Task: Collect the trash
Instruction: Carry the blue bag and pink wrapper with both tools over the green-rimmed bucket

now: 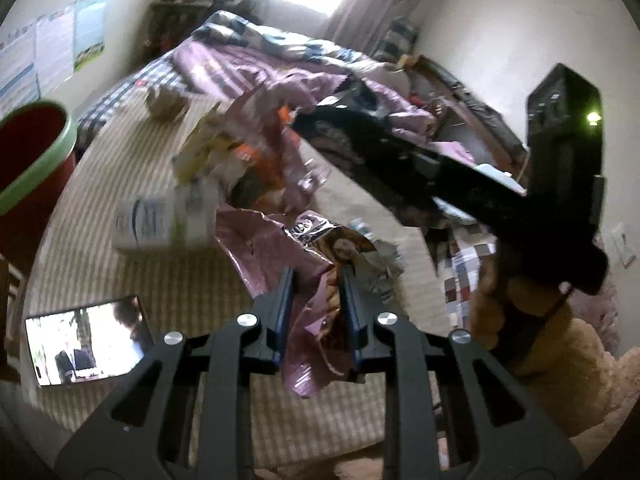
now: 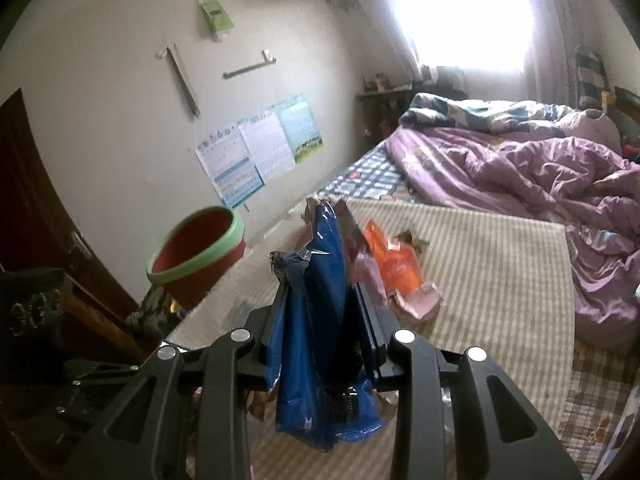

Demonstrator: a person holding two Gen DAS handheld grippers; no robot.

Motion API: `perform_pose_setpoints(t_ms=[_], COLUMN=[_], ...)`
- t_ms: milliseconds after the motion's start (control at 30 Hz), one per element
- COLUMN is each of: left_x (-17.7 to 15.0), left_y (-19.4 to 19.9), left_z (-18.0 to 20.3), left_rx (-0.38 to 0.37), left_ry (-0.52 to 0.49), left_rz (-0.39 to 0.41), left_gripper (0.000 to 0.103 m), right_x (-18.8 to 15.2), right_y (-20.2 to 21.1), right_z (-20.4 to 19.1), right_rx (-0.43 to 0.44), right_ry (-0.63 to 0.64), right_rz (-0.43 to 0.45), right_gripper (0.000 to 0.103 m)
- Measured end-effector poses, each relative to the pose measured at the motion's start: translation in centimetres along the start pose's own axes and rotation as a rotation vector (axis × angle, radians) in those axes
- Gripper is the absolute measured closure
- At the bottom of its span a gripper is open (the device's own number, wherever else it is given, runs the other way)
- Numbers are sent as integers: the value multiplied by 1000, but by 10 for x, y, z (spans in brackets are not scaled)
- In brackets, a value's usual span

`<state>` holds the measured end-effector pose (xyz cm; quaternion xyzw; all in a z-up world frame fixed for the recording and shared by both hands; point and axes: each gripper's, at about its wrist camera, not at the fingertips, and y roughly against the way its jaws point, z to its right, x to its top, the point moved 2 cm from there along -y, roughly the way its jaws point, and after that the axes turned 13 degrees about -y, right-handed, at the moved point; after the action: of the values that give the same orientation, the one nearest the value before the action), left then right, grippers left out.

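Observation:
My left gripper (image 1: 317, 276) is shut on a crumpled pink snack wrapper (image 1: 304, 280) held above the striped bed mat (image 1: 100, 216). My right gripper (image 2: 323, 292) is shut on a blue snack bag (image 2: 320, 320); the right gripper also shows in the left wrist view (image 1: 400, 160), blurred, holding wrappers. An orange wrapper (image 2: 394, 266) and a pink scrap (image 2: 418, 304) lie on the mat just beyond it. A white carton (image 1: 160, 220) and a small brown wrapper (image 1: 166, 102) lie on the mat. The red bin with a green rim (image 2: 200, 256) stands left of the bed (image 1: 36, 152).
A phone with a lit screen (image 1: 88, 344) lies on the mat at the near left. A purple duvet (image 2: 520, 164) is bunched over the far and right side of the bed. A tan plush toy (image 1: 560, 360) sits at the right. Posters (image 2: 256, 148) hang on the wall.

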<state>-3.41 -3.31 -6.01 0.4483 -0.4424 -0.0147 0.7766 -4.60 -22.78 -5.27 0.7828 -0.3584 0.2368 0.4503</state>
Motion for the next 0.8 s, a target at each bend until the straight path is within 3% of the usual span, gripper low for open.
perform_pose_setpoints(t_ms=[233, 433, 633, 800], left_x=[16, 22, 24, 22], left_y=[17, 48, 91, 105], left_z=[-3, -52, -116, -156], left_rx=[15, 211, 402, 479], left_ry=[-15, 13, 93, 87], left_rz=[73, 144, 208, 214], left_gripper=[81, 81, 81, 81], right_x=[9, 10, 18, 24], right_y=[7, 3, -8, -21], right_z=[2, -2, -31, -60], right_rx=[-17, -12, 28, 37], right_ry=[-26, -52, -27, -35], right_rz=[42, 54, 68, 98], right_gripper=[72, 72, 72, 72])
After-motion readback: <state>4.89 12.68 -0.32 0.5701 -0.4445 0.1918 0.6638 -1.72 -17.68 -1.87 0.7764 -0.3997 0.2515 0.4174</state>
